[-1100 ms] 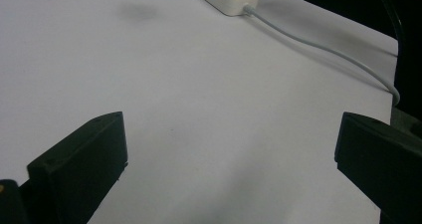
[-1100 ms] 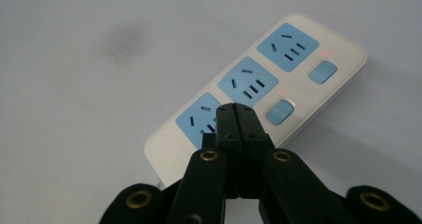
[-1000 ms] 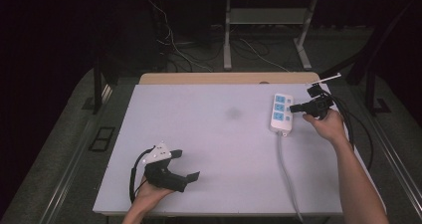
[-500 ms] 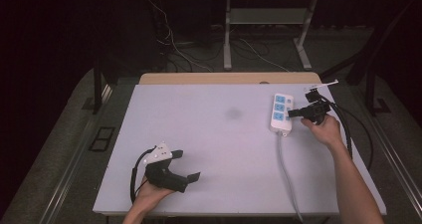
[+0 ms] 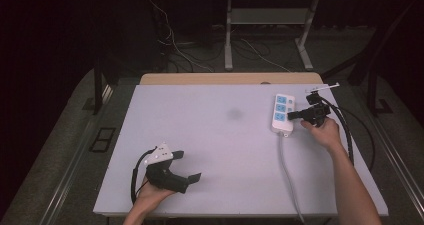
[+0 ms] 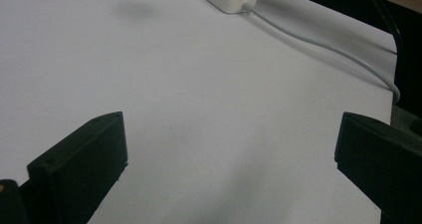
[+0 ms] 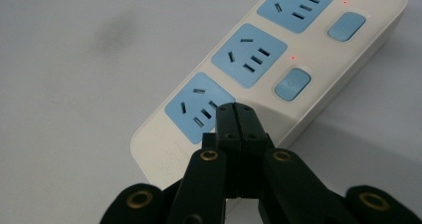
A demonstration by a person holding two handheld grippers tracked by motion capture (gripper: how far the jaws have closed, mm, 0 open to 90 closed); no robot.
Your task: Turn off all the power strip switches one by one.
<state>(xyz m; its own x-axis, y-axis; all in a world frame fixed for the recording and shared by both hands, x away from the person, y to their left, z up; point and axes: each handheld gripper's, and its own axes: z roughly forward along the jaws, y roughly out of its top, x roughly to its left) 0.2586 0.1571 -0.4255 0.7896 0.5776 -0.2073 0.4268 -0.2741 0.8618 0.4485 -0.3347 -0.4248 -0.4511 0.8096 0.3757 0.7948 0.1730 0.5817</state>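
A pale grey-white table [image 5: 220, 150] fills the middle of the high view, with a faint dark smudge [image 5: 234, 114] near its centre. A tan wooden edge [image 5: 230, 78] runs along its far side. Beyond, in the upper part of the frame, a grey floor [image 5: 270, 55] lies in dim light, crossed by loose cables [image 5: 175, 40]. Metal desk legs [image 5: 228, 32] stand at the upper centre. The surroundings are dark.

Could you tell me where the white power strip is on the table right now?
In the high view the power strip lies at the table's far right, with the shut right tool at its right edge.
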